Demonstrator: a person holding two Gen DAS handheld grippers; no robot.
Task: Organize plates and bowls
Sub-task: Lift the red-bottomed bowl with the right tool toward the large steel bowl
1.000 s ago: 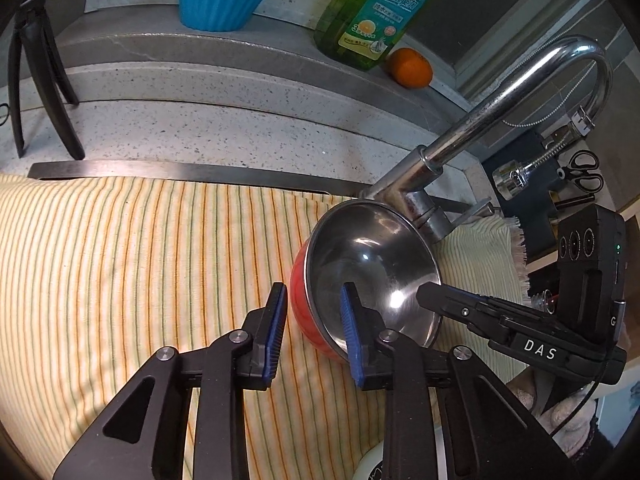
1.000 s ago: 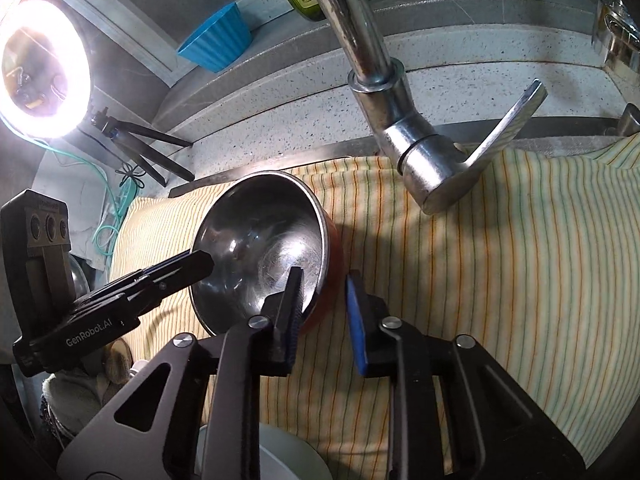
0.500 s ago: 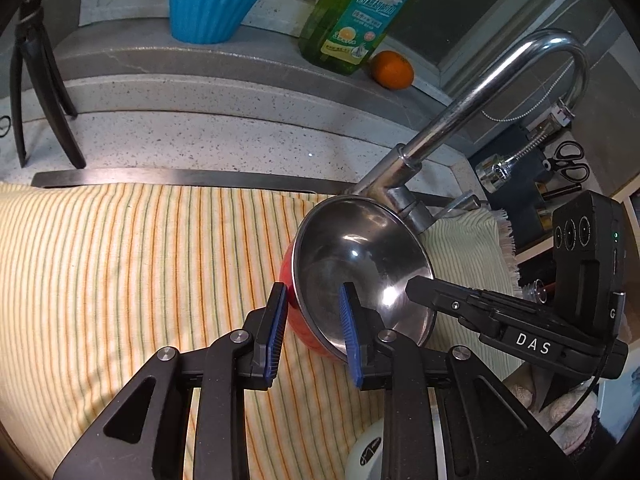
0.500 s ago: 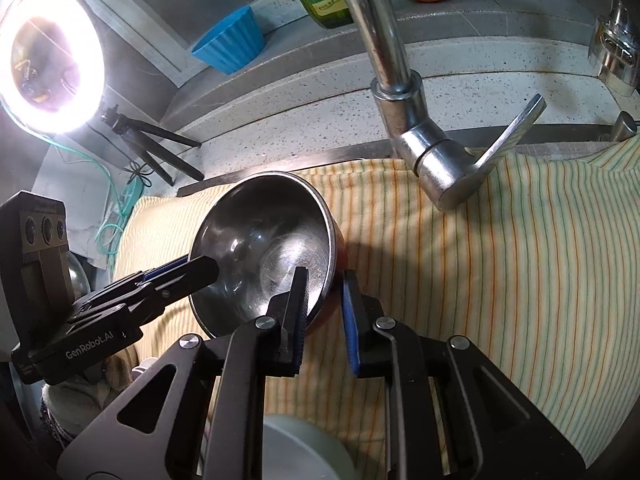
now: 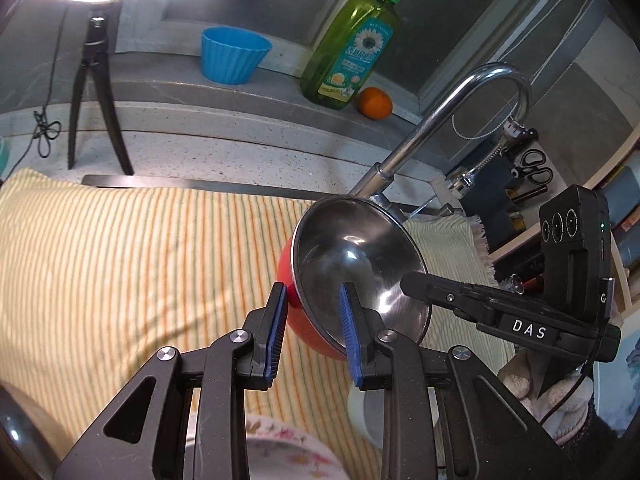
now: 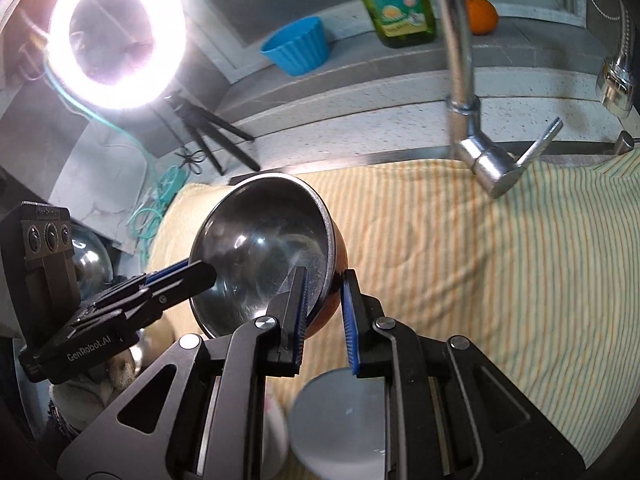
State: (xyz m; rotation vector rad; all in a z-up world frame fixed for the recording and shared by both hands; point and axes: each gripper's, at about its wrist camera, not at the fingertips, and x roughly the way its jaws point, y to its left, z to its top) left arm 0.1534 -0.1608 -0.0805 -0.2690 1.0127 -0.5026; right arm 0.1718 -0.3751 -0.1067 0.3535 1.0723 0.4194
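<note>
Left gripper (image 5: 312, 320) clamped on near rim of bowl (image 5: 356, 264), one finger inside, one on red outer wall. Right gripper (image 6: 324, 312) clamped on opposite rim of the bowl (image 6: 256, 256). Bowl tilted, raised above striped cloth (image 5: 140, 260) near cloth's faucet (image 5: 440, 120) edge. White cup (image 6: 340, 420) below right gripper. Floral plate (image 5: 288, 452) below left gripper.
</note>
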